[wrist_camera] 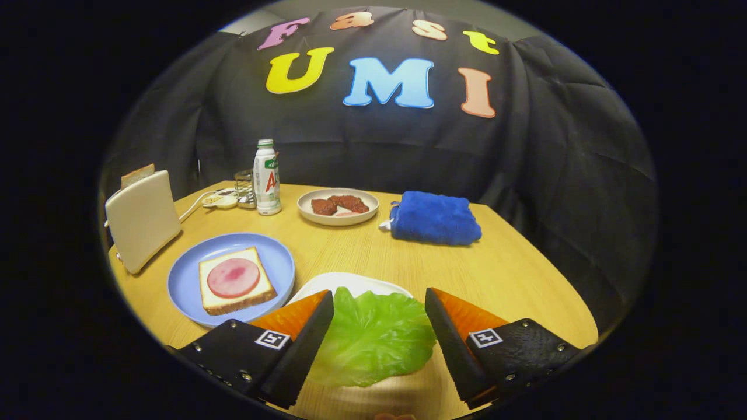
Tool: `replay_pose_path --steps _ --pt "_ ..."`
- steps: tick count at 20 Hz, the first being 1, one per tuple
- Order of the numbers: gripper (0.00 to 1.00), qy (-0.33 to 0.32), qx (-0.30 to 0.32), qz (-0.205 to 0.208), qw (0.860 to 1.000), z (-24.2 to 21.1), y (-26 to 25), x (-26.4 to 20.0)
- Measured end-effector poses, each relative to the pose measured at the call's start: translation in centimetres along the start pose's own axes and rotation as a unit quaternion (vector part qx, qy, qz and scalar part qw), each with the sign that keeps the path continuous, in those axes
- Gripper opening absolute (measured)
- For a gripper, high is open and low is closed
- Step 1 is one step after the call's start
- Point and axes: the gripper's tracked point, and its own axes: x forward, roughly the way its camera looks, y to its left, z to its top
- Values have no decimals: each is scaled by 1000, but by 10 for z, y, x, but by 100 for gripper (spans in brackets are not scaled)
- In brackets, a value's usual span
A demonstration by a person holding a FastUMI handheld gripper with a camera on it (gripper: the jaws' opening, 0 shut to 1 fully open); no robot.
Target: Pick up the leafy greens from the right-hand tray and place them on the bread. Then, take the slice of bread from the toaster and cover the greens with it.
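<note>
Lying on a white tray [350, 282], the leafy greens [373, 337] sit right between the 2 fingers of the hand-held gripper [379, 303]. The fingers are spread wide apart, one on each side of the leaf, and it is hard to tell if they touch it. The left finger seems to sit right at the leaf's edge.

Just past the left finger is a blue plate [185, 280]. On it lies a slice of bread [210, 297] with a round pink piece of ham [233, 277] on top.

Next to the plate, farther off to that side, stands a cream toaster [143, 219]. Another slice of bread [138, 174] sticks up out of its top.

Farther back on the table [513, 274] is a white bottle [267, 178] with a green cap, standing up. Just beside it is a small clear jar [245, 188]. Near the bottle is a pale dish [309, 211] with dark red pieces of meat [339, 205] on it. Next to that dish lies a folded blue cloth [435, 217].
</note>
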Motion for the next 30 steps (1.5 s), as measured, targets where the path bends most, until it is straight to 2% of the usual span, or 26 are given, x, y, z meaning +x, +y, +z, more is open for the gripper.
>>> replay_pose_path --steps 5,9,10,12,13,16,19,21,26,30 --pt "96 54 -9 11 998 -22 9 13" --pt "95 63 -3 24 998 -28 12 16" --pt "95 67 7 47 997 -26 19 14" --pt "64 73 38 54 995 -27 26 15" --pt "58 75 34 53 995 -30 25 20" --pt "8 75 61 44 994 -29 27 17" --pt "7 64 62 51 995 -26 31 17" --pt "0 53 66 57 995 -23 30 15" --pt "0 25 126 70 989 -13 29 11" --pt "0 14 135 74 988 -9 27 11"
